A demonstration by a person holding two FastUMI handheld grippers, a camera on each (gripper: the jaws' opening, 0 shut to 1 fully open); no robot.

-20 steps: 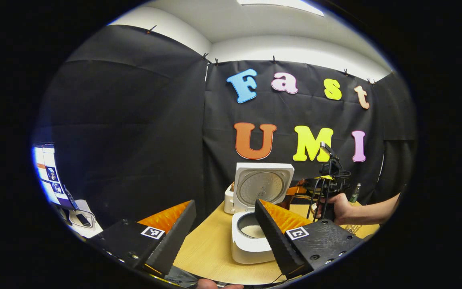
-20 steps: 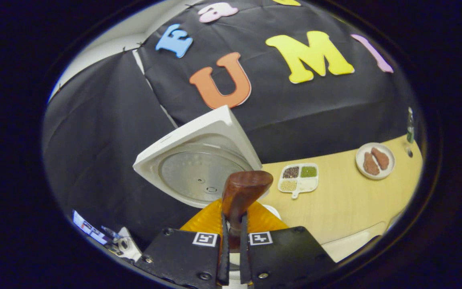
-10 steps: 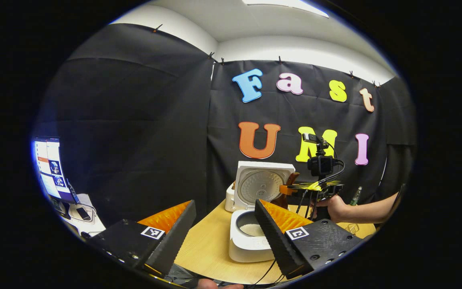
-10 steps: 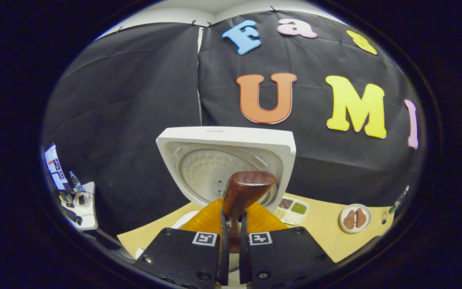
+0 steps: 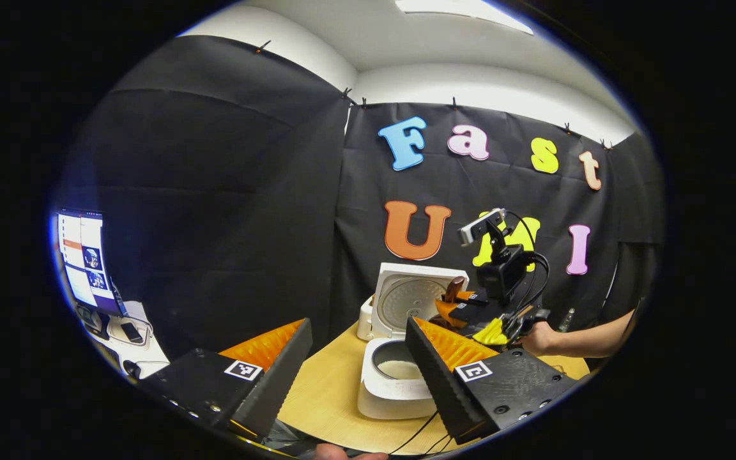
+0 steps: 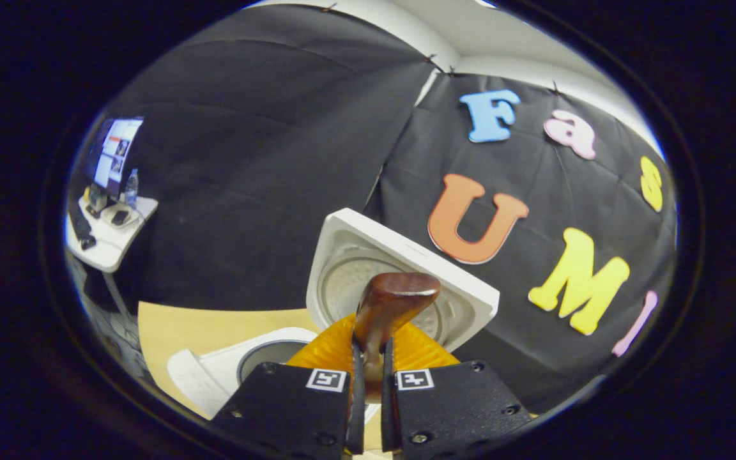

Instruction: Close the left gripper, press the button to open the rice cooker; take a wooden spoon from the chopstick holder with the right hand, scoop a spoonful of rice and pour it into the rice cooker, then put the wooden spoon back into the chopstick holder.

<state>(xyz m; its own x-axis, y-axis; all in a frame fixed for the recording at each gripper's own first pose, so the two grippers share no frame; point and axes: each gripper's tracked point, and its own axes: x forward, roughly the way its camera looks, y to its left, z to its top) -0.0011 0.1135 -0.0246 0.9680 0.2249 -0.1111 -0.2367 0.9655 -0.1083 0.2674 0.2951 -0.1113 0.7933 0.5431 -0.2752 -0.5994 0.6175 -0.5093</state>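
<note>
In the left gripper view the white rice cooker (image 5: 393,393) stands on the wooden table with its lid (image 5: 409,299) up and white rice in the pot. My left gripper (image 5: 358,327) hovers in front of it, open and holding nothing. Beyond the cooker a hand (image 5: 537,338) holds my right gripper (image 5: 464,306) above the pot's far right side. In the right gripper view my right gripper (image 6: 368,348) is shut on the dark wooden spoon (image 6: 395,303), whose bowl points at the raised lid (image 6: 406,268). The pot's opening (image 6: 269,352) lies below and to the left.
A side desk with a lit monitor (image 5: 80,255) stands at the far left, and the monitor (image 6: 112,153) sits at upper left in the right gripper view. A black cable (image 5: 416,433) runs over the table's (image 5: 320,396) front edge. A small bottle (image 5: 569,314) stands at the back right.
The right gripper with the spoon has risen and rolled over, moving left toward the cooker's lid. The grain tray and plate have left its view. The left gripper has drawn back a little.
</note>
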